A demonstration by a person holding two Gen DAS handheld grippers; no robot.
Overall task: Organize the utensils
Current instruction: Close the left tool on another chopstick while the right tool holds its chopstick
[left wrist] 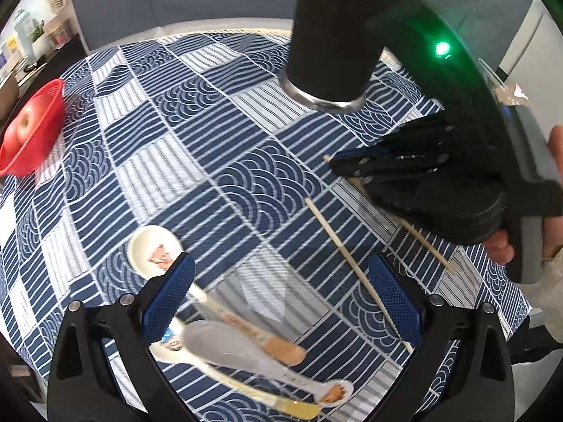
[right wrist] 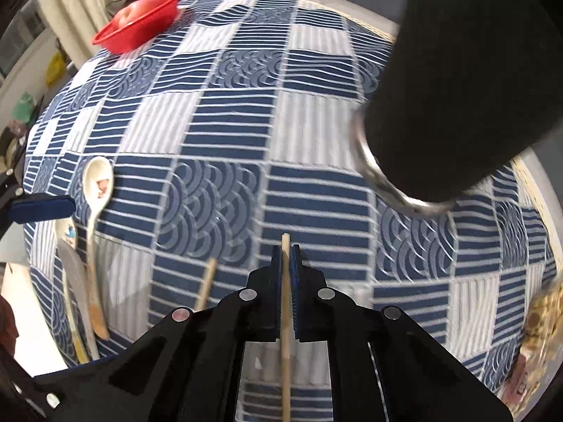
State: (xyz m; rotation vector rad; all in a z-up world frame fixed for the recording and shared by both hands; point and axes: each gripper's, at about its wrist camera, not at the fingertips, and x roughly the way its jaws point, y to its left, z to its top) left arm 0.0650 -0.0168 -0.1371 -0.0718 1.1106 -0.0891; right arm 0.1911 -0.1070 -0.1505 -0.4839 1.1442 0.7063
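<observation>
My right gripper (right wrist: 285, 251) is shut on a wooden chopstick (right wrist: 285, 337), whose tip pokes out past the fingers; it also shows in the left wrist view (left wrist: 334, 162). A second chopstick (left wrist: 348, 258) lies on the blue patterned tablecloth (left wrist: 225, 147), also seen in the right wrist view (right wrist: 207, 283). A black utensil cup (left wrist: 334, 31) with a metal base stands at the far right; it looms close in the right wrist view (right wrist: 468, 81). My left gripper (left wrist: 281, 292) is open above several ceramic spoons (left wrist: 155, 253) and a flat scoop (left wrist: 225, 346).
A red basket (left wrist: 33, 130) holding an apple (left wrist: 21, 127) sits at the table's left edge, also in the right wrist view (right wrist: 139, 21). A counter with bottles lies beyond on the left. The spoons show at the left of the right wrist view (right wrist: 98, 183).
</observation>
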